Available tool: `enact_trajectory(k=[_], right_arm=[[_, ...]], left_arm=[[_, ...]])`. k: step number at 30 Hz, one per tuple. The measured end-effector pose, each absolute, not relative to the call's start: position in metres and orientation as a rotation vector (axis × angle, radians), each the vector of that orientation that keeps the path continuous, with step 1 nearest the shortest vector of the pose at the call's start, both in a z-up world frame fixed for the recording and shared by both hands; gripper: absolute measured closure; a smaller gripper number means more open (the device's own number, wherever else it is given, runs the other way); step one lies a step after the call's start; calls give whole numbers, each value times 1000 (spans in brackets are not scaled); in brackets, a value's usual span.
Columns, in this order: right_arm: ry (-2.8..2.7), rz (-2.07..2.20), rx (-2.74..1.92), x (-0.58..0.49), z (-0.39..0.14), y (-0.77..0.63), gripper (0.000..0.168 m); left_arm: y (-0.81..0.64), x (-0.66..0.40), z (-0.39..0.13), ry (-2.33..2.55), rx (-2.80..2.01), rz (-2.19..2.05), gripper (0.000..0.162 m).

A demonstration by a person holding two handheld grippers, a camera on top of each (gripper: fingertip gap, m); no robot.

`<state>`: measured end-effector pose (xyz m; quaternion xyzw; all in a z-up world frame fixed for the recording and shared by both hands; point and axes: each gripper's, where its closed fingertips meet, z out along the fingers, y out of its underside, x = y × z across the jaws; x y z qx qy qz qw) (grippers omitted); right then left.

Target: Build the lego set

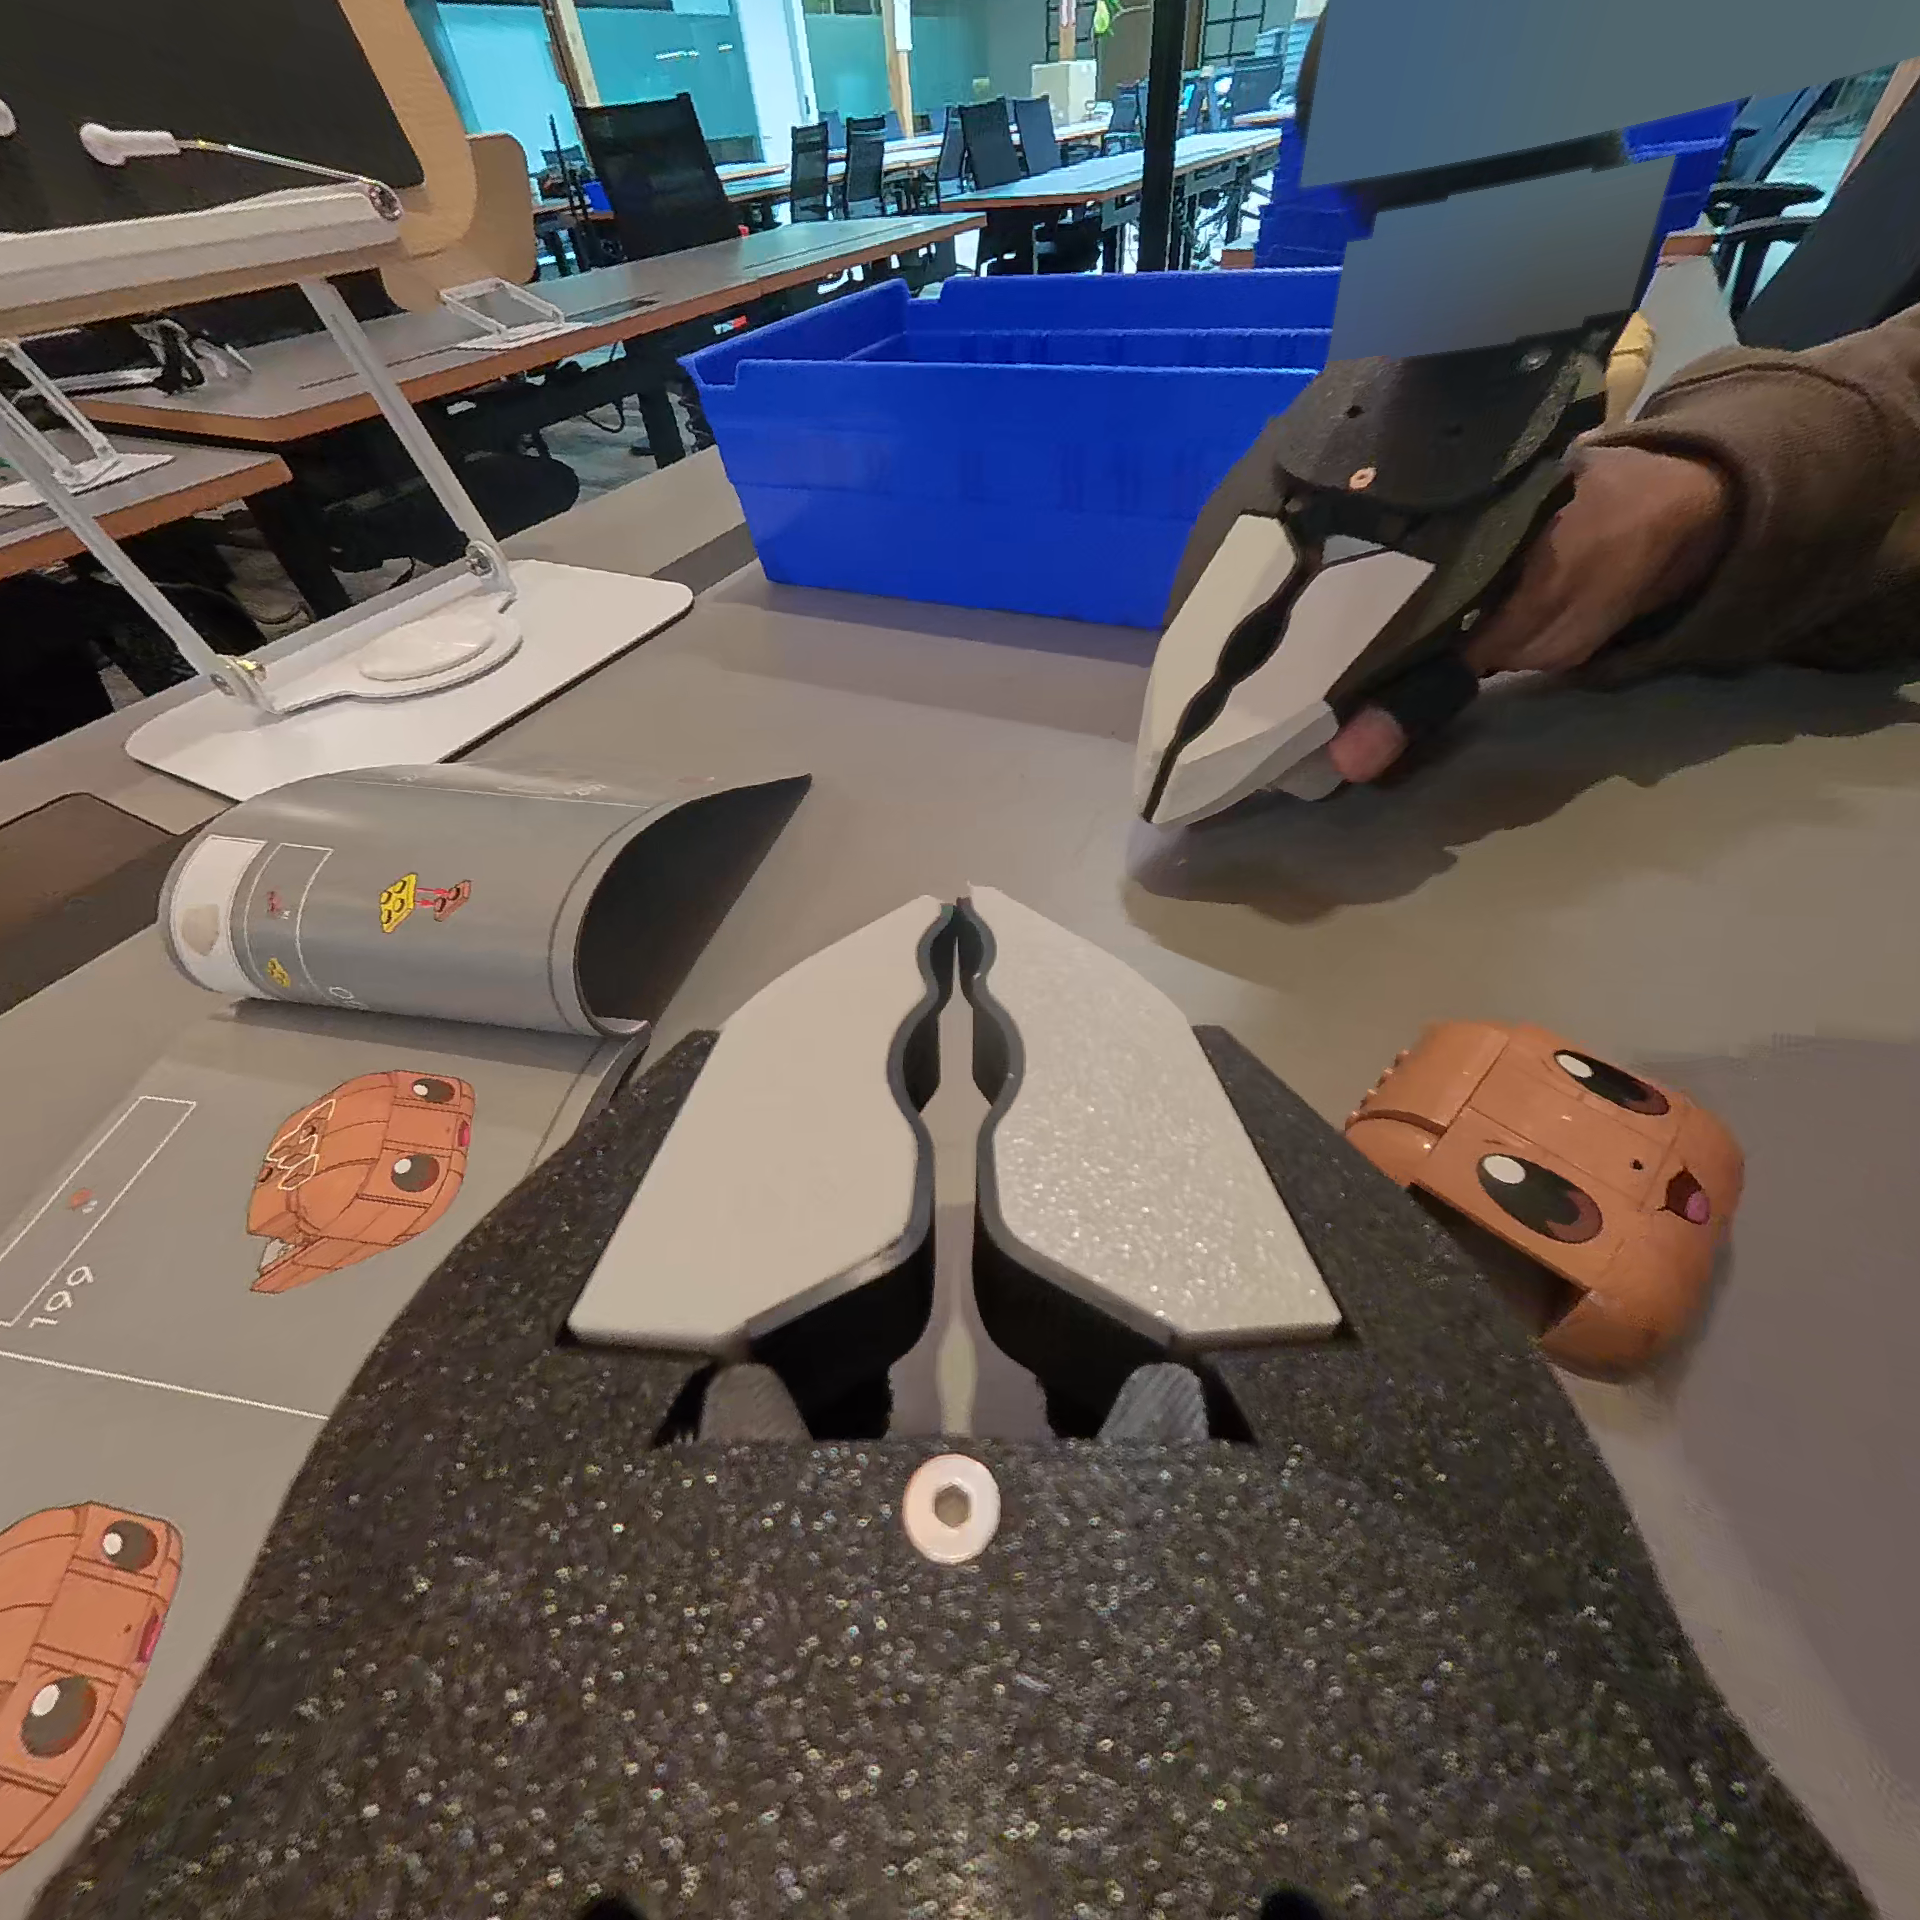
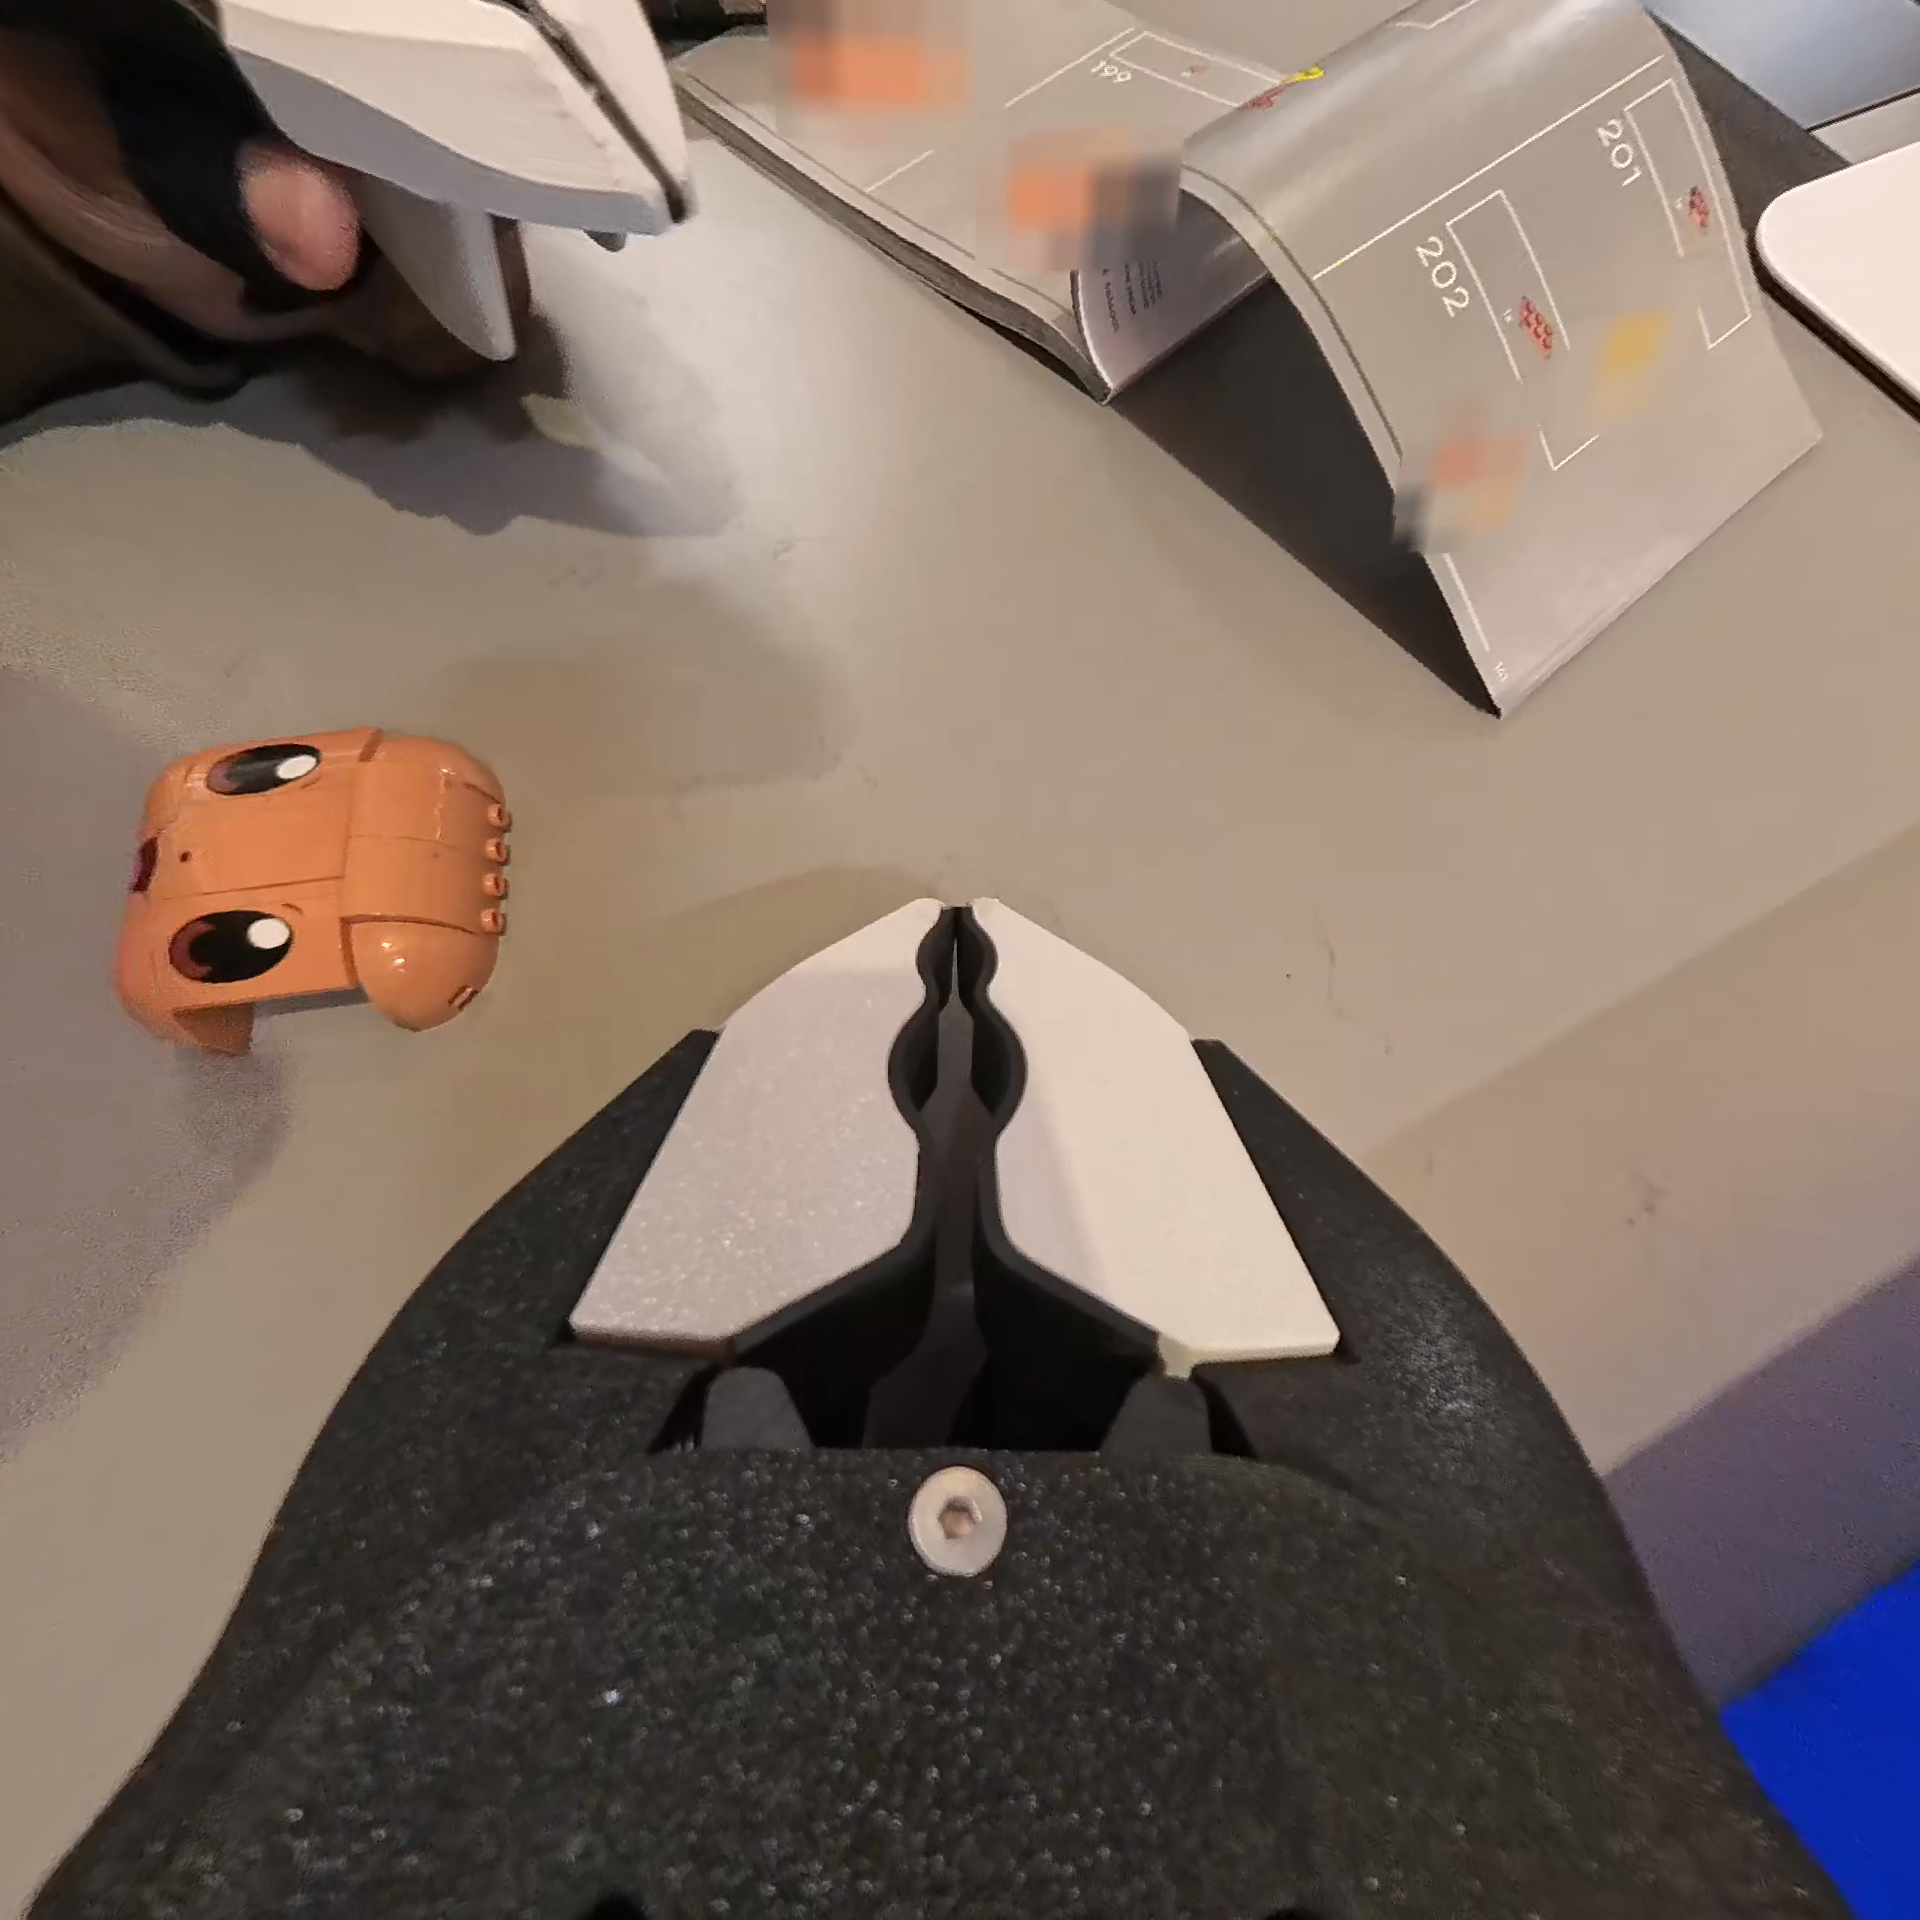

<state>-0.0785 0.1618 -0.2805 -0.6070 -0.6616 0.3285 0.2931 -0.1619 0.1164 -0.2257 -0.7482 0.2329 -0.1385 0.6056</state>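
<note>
An orange-brown Lego head [image 1: 1558, 1174] with painted eyes and a mouth lies on the grey table, right of my left gripper [image 1: 961, 909]. The left gripper is shut with nothing between its fingers. My right gripper [image 1: 1153, 816], held by a hand, points down with its tips at the table, beyond the head. In the right wrist view the head [image 2: 312, 883] lies to the left of my right gripper [image 2: 961, 909], which is shut and empty. The left gripper [image 2: 673, 208] shows at the top left.
An open instruction booklet [image 1: 416, 904] with a curled page lies to the left; it also shows in the right wrist view [image 2: 1455, 364]. Blue plastic bins [image 1: 987, 447] stand at the back. A white stand base [image 1: 416, 644] sits at the back left. The grippers' ends are close to 12 centimetres from one another.
</note>
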Motion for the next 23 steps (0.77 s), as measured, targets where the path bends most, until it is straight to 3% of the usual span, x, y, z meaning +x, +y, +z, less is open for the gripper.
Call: enact_trajectory(k=[23], right_arm=[[-1822, 912, -1562, -75, -280, 152, 167]], left_arm=[[128, -153, -240, 618, -1799, -239, 162]])
